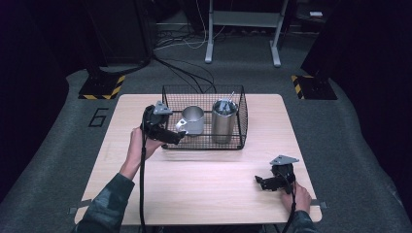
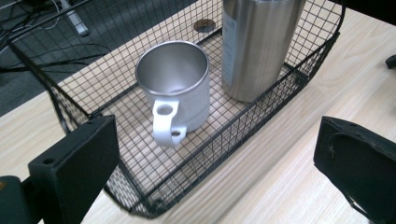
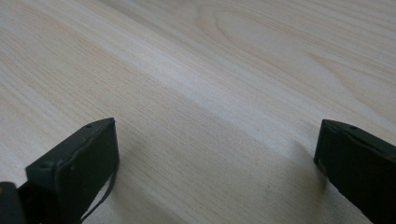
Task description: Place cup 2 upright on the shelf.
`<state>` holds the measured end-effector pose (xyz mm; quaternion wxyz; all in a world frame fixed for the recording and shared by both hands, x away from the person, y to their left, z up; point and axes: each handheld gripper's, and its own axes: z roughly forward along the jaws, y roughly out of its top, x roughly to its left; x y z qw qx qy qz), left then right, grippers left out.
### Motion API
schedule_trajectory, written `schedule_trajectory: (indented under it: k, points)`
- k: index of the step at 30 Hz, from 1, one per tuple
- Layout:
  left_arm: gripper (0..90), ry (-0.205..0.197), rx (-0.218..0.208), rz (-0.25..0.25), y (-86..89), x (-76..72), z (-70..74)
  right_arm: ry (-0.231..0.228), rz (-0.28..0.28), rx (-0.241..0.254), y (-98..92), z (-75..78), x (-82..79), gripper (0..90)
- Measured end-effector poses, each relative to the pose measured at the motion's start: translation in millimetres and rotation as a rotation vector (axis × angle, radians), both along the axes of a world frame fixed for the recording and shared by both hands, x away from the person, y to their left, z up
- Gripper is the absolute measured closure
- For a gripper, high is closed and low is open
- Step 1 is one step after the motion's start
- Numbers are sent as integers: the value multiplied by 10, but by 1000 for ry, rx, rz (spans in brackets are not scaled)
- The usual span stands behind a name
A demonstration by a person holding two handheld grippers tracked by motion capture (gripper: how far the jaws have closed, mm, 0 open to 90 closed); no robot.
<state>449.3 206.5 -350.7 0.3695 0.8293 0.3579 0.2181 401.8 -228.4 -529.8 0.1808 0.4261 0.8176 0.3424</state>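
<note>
We see left tool [image 1: 176,137] jaws apart at wire basket [image 1: 204,144] holding mug [image 1: 193,119] and tumbler [image 1: 224,121]; right tool [image 1: 262,183] jaws apart over bench [image 1: 204,184].

You're holding the left gripper [image 1: 179,137] off the table's left-centre, jaws spread wide and pointing right, left hand [image 1: 141,145] wrapped under it. Your right gripper [image 1: 261,182] is sitting low near the front right corner, jaws wide apart, right hand [image 1: 300,196] gripping behind.
</note>
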Motion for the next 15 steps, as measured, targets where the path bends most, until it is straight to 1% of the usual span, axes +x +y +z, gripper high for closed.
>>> schedule_trajectory:
  k: [1, 5, 7, 10, 12, 13, 14, 15]
  points:
    - [5, -4, -10, 6, 22, -29, -19, 0, 0, 0, 0, 0, 0, 0]
    - [5, -7, -2, 17, 120, -157, -86, -1, 0, 0, 0, 0, 1, 0]
    - [4, -11, -7, 20, 166, -222, -135, 0, 0, 0, 0, 0, 0, 0]
    - [5, -12, 5, 29, 238, -328, -227, 0, 0, 0, 0, 0, 0, 0]
    - [5, -34, 11, 61, 281, -392, -294, 0, 0, 0, 0, 0, 0, 0]
    - [6, -31, 18, 67, 303, -415, -318, 0, 0, 0, 0, 0, 0, 0]
    - [5, -36, 9, 78, 325, -442, -365, -1, 0, 0, 0, 0, 0, 0]
    - [4, -28, 3, 85, 362, -477, -414, -1, 1, 0, 0, 0, 0, 0]
